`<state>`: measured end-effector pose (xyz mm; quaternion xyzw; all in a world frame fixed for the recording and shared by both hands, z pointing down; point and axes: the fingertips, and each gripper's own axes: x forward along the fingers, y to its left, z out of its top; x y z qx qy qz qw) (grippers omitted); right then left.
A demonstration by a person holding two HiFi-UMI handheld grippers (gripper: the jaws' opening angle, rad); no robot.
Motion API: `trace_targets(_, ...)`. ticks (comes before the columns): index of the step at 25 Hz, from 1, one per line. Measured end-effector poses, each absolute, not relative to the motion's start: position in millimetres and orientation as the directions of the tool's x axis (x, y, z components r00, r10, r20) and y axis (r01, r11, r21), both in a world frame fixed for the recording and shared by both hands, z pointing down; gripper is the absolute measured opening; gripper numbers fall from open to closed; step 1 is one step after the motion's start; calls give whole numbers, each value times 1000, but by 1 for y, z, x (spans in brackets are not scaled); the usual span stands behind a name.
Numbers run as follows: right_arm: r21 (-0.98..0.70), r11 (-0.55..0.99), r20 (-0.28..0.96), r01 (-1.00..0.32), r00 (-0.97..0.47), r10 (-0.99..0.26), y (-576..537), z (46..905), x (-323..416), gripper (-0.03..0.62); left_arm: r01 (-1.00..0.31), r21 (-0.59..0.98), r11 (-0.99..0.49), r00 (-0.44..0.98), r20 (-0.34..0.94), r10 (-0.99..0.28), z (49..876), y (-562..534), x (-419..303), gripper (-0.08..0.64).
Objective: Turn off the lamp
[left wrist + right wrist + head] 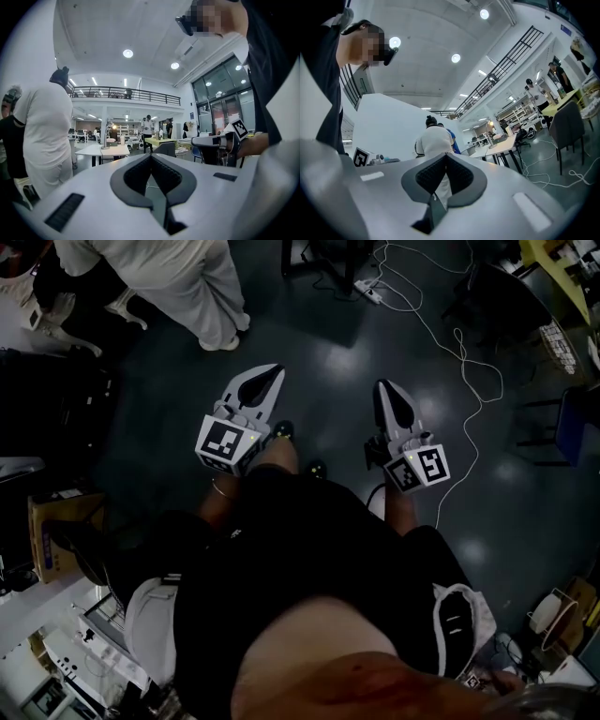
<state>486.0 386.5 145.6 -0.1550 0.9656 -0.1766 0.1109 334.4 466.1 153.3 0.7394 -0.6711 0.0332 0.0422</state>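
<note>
- Left gripper (pixel 274 373), a white shell with a black-and-white marker cube: held out over the dark glossy floor (pixel 328 352). Its dark ribbed fingers (pixel 136 176) are pressed together with nothing between them.
- Right gripper (pixel 382 387), of the same build: beside the left one and apart from it. Its fingers (pixel 427 176) are likewise pressed together and empty.
- Small lit desk lamp (pixel 112 127): stands on a white bench (pixel 101 151) far across the hall, well apart from both grippers. Its glow also shows in the right gripper view.
- Person in white clothes (pixel 178 277): stands just ahead, to the left.
- Thin white cable (pixel 464 362): trails loosely over the floor on the right.
</note>
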Motion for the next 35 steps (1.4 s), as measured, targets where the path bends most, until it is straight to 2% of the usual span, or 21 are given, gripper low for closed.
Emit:
trace_targets(7, -371, 867, -133, -333, -905, -404, 360, 144, 477, 2, -982, 42, -184, 186, 80, -979, 154, 421, 321, 6)
trace_targets(13, -290, 869, -102, -401, -890, -444, 333, 142, 460, 2, -959, 31, -281, 283, 69, -957, 150, 371, 308, 6)
trace_targets(18, -305, 857, -137, -416, -871, -472, 302, 133, 437, 2, -948, 37, -316, 317, 29, -948, 141, 330, 281, 6)
trace_targets(35, -279, 873, -124, -400, -886, -446, 244, 124, 291, 2, -958, 40, -283, 284, 33, -958, 142, 282, 140, 6)
